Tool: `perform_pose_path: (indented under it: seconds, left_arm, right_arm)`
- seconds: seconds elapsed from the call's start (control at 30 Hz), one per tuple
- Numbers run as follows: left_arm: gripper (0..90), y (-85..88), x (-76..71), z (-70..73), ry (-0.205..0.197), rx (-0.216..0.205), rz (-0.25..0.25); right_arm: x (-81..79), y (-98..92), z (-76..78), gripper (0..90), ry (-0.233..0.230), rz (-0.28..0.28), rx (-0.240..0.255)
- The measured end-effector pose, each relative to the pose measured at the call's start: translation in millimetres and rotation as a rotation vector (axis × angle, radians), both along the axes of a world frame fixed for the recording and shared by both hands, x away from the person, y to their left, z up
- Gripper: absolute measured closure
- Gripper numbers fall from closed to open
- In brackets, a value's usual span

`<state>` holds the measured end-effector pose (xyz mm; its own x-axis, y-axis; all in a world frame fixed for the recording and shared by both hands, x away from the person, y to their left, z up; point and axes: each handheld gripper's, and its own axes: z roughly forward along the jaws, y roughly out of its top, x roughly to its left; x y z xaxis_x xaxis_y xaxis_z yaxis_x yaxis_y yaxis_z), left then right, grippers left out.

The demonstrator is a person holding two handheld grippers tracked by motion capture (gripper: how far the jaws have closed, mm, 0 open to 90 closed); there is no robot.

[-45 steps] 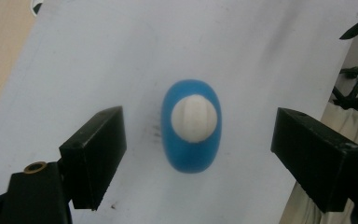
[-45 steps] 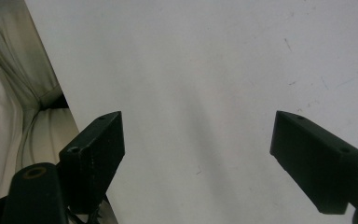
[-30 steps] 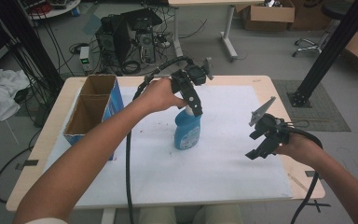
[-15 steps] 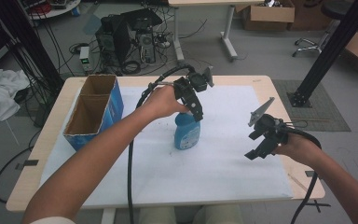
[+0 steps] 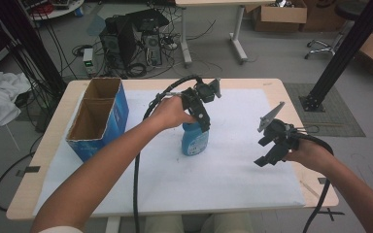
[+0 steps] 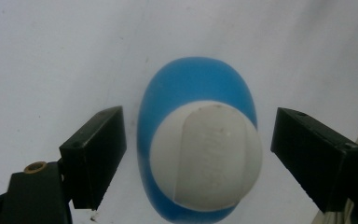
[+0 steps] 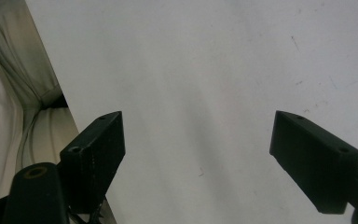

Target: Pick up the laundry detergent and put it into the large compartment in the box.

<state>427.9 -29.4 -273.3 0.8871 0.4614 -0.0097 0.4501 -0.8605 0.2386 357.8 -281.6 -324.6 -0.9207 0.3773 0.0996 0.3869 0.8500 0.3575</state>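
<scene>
Lower now, the left gripper hangs wide open over the blue bottle mid-table. Go straight down, then squeeze its white cap. Right gripper waits open, far right.

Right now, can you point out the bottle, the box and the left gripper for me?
bottle (image 6: 205, 149): left gripper view, on its white cap.
box (image 5: 108, 127): high view, on its blue side wall.
left gripper (image 6: 198, 156): left gripper view, midway between its open jaws, above the cap.
</scene>
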Motion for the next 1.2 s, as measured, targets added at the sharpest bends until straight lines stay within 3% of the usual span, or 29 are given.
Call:
perform_pose_path:
  seconds: [0.4,1.2]
  left_arm:
    - [18.6,-6.2,1.4,-18.6,0.016,0.022,-0.004]
    - [26.7,-4.3,2.9,-23.5,0.035,0.017,-0.01]
  right_arm:
    - [-0.6,-1.3,-1.5,18.3,0.007,-0.01,0.007]
    - [-0.5,-0.1,-1.3,18.8,0.012,-0.009,0.005]
